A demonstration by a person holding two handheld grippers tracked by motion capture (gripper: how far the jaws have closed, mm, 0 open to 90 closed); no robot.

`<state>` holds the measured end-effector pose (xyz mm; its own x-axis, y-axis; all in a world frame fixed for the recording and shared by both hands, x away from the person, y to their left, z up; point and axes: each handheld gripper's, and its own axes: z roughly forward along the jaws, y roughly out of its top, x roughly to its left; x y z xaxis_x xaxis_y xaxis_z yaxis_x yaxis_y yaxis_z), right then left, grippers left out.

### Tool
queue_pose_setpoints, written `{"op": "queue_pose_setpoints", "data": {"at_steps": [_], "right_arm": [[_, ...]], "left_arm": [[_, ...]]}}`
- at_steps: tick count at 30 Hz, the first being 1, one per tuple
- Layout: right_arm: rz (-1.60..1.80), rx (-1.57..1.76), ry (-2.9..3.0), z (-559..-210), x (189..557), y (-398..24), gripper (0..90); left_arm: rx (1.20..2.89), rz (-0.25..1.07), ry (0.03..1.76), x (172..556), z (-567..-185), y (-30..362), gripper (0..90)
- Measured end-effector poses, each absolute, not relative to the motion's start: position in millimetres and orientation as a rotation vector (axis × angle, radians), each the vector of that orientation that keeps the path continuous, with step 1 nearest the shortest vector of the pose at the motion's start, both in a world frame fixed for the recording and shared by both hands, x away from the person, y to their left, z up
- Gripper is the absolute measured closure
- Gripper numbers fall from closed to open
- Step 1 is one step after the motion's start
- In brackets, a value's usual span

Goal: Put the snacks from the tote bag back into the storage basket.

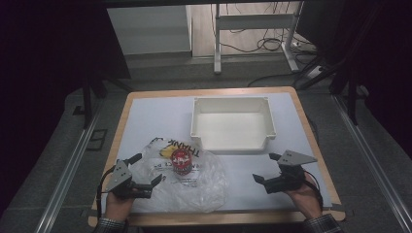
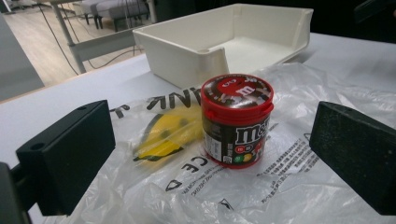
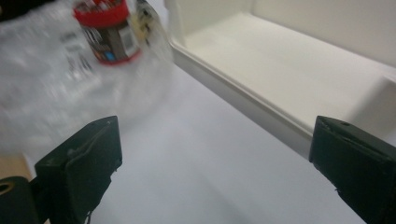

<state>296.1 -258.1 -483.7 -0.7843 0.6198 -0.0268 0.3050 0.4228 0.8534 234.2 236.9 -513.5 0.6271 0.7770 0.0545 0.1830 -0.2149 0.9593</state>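
1. The small round candy tub with the red lid and brown label (image 1: 181,161) stands upright on the crumpled clear plastic bag with black print and a yellow face (image 1: 194,187), which lies flat on the pale tabletop (image 1: 155,116). From where I stand, nothing has been picked up yet.

2. The left claw (image 1: 145,170) sits at the bag's near-left edge with its jaws spread wide. In the left gripper view the tub (image 2: 236,120) stands between and beyond the two black jaws, touched by neither.

3. The right claw (image 1: 267,168) rests over bare tabletop to the right of the bag, jaws likewise spread, pinching nothing. Its own view looks past the jaws at the tub (image 3: 107,30), blurred, and at the tray.

4. The white rectangular plastic tray (image 1: 265,124) stands empty behind the bag, just beyond the tub.

5. My guess is the work is at its very start: the tub has still to be gripped, and whether it goes into the bag or into the tray, that move is all left to do.
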Motion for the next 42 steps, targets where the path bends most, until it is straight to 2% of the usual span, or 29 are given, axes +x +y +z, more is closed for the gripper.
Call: {"op": "queue_pose_setpoints", "data": {"at_steps": [7, 42], "right_arm": [[1.457, 0.882, 2.274, -483, 301, -278, 0.6], [1.346, 0.784, 2.326, -488, 302, -265, 0.8]], "left_arm": [[1.745, 0.656, 0.804, 235, -513, 237, 0.1], [1.757, 0.673, 0.792, 235, -515, 235, 0.1]]}}
